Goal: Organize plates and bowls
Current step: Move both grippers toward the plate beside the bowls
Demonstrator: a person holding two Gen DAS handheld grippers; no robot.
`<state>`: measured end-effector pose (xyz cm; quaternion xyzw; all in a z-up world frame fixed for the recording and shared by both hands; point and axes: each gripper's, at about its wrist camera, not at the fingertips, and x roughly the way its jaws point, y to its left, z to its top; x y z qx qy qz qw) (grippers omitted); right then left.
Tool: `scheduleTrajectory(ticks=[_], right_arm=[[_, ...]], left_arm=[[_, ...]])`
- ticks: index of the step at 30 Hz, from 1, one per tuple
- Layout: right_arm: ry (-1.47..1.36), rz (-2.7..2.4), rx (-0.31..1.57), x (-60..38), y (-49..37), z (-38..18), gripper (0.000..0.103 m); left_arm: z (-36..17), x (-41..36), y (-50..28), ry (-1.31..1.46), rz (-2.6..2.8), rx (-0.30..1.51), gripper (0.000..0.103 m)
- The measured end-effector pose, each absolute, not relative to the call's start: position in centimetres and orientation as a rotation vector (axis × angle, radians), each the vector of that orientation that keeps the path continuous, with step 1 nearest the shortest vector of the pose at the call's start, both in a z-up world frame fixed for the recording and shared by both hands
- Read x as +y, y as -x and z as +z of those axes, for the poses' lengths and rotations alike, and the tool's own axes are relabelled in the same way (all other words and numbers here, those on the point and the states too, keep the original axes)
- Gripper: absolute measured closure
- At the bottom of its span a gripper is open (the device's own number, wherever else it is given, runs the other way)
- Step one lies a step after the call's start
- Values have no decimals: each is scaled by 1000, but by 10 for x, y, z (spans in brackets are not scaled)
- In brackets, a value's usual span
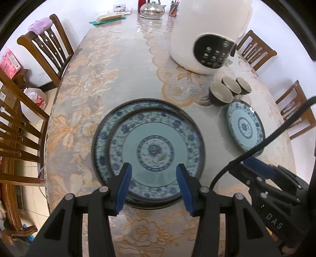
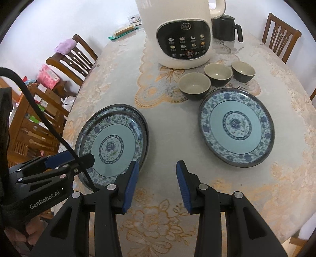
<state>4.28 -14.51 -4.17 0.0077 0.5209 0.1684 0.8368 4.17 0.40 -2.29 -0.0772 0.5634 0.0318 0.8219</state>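
Two blue-and-white patterned plates lie stacked (image 1: 152, 146), the upper one shifted right on the lower; the stack also shows in the right wrist view (image 2: 112, 144). My left gripper (image 1: 154, 183) is open and empty just above the stack's near rim. A third matching plate (image 2: 237, 126) lies alone to the right, also seen in the left wrist view (image 1: 244, 126). Three dark bowls (image 2: 194, 86) with pale insides stand in a row behind it. My right gripper (image 2: 157, 183) is open and empty over bare tablecloth between the stack and the single plate.
A white electric cooker (image 2: 181, 33) stands behind the bowls, a dark jug (image 2: 226, 25) beside it. A metal kettle (image 1: 152, 8) and packets sit at the far end. Wooden chairs (image 1: 47, 45) surround the lace-covered table (image 1: 94, 83).
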Motion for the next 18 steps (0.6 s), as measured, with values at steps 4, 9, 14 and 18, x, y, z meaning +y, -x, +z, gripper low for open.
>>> scheduleTrajectory(ticks=[4, 9, 14, 18], right_arm=[[-8, 370, 1099, -158, -43, -37, 62], [-15, 371, 1094, -181, -46, -32, 62], [-32, 359, 1100, -204, -47, -33, 62], [-46, 344, 1101, -223, -50, -33, 62]], left_arm=[[-21, -13, -44, 165, 63, 1201, 54], [-19, -36, -49, 160, 51, 1200, 54], [-19, -58, -54, 150, 39, 1205, 54], [-21, -73, -58, 152, 29, 1209, 54]])
